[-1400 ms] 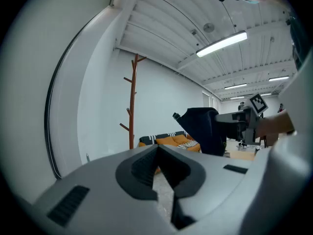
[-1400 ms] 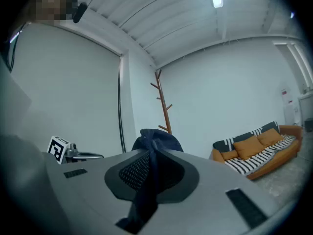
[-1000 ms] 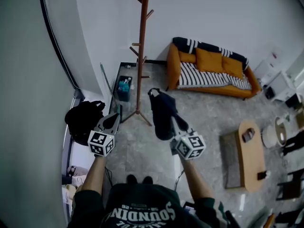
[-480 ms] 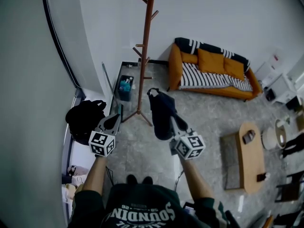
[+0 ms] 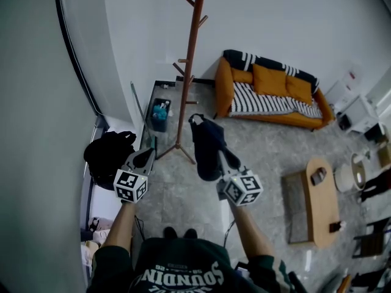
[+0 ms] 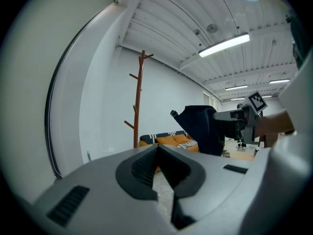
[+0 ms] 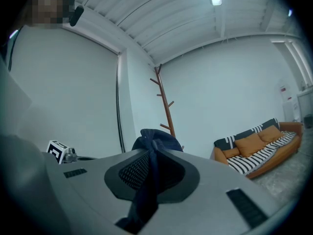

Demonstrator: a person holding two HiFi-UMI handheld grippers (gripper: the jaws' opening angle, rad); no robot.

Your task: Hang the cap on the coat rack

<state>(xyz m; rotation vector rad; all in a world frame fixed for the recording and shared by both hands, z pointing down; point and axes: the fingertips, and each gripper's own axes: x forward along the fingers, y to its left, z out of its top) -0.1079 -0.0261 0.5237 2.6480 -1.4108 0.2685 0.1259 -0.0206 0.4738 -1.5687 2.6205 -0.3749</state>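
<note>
Head view: my right gripper [image 5: 222, 159] pinches the cap [image 5: 206, 145], in the air at 3 o'clock of the rack [image 5: 186, 72] foot, apart from it.
Left gripper view: left gripper [image 5: 142, 159] pressed together, empty.
Right gripper view: cloth clamped between the jaws, rack ahead at 12.
Cap is picked up; I judge the reach and hooking are left.

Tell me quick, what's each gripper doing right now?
Left gripper: closed, nothing between its jaws.
Right gripper: closed on the dark cap.
</note>
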